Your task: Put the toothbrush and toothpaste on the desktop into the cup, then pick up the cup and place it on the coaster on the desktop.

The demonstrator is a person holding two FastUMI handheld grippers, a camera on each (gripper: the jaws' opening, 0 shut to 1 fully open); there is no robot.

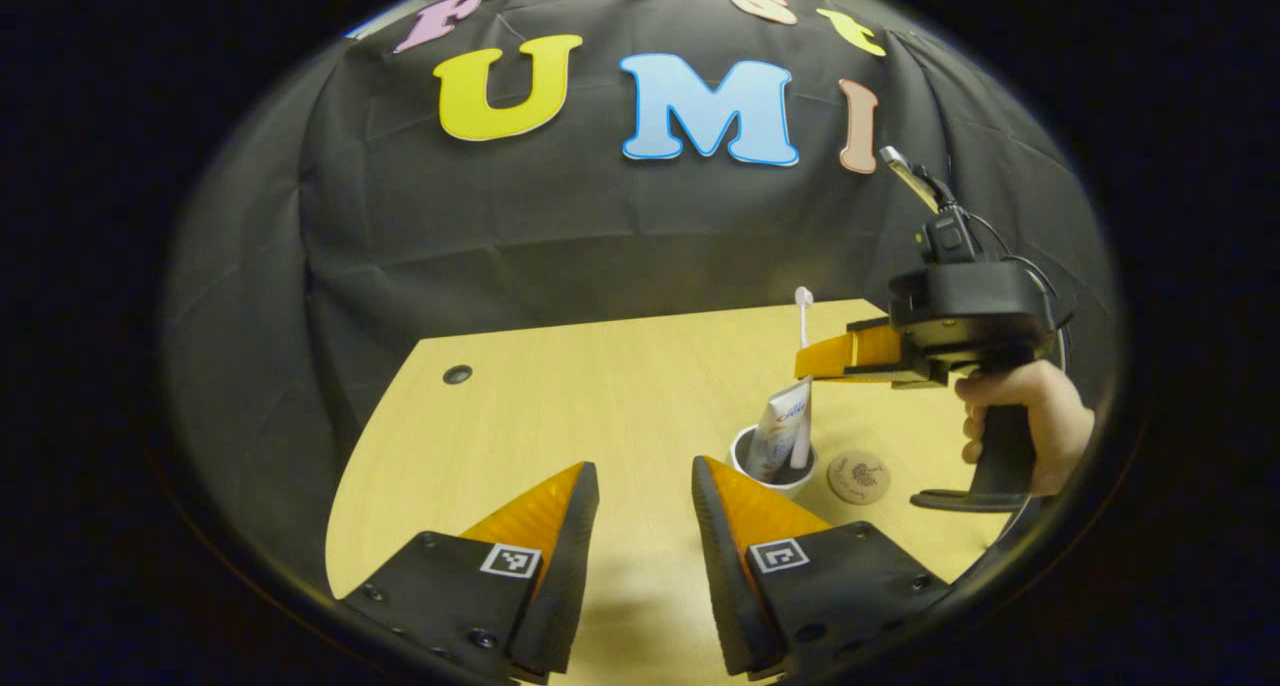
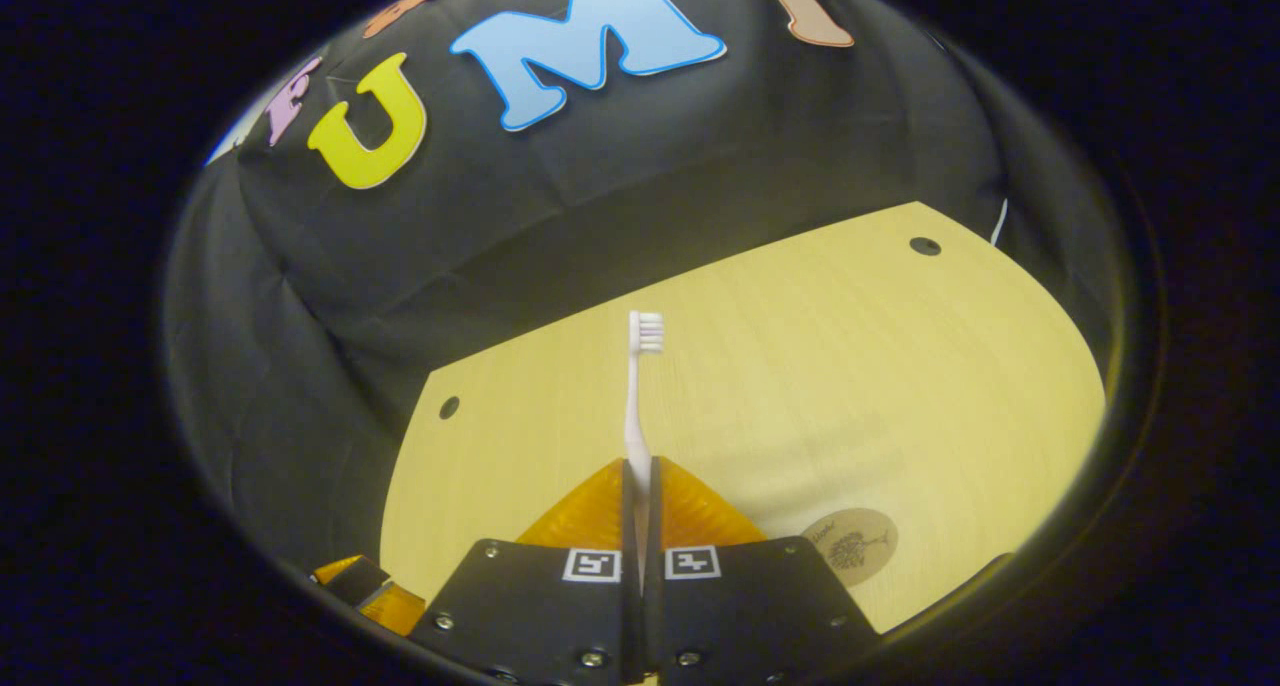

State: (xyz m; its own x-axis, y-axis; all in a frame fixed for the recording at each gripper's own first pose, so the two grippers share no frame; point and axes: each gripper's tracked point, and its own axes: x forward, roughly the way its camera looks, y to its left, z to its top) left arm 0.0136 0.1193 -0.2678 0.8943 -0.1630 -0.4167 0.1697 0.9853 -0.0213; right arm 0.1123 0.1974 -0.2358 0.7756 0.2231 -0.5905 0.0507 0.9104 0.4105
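Desktop | right gripper clamps toothbrush (upright) | cup below

Dim booth, evenly lit desktop with soft shadows; sharp centre, strong fisheye bending at edges.

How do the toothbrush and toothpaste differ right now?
The toothbrush is clamped in the right gripper; nothing grips the toothpaste. The toothbrush is a thin stick with bristles on top, the toothpaste a flat, wide tube. The toothbrush rises far above the toothpaste. Both have their lower ends in the cup.
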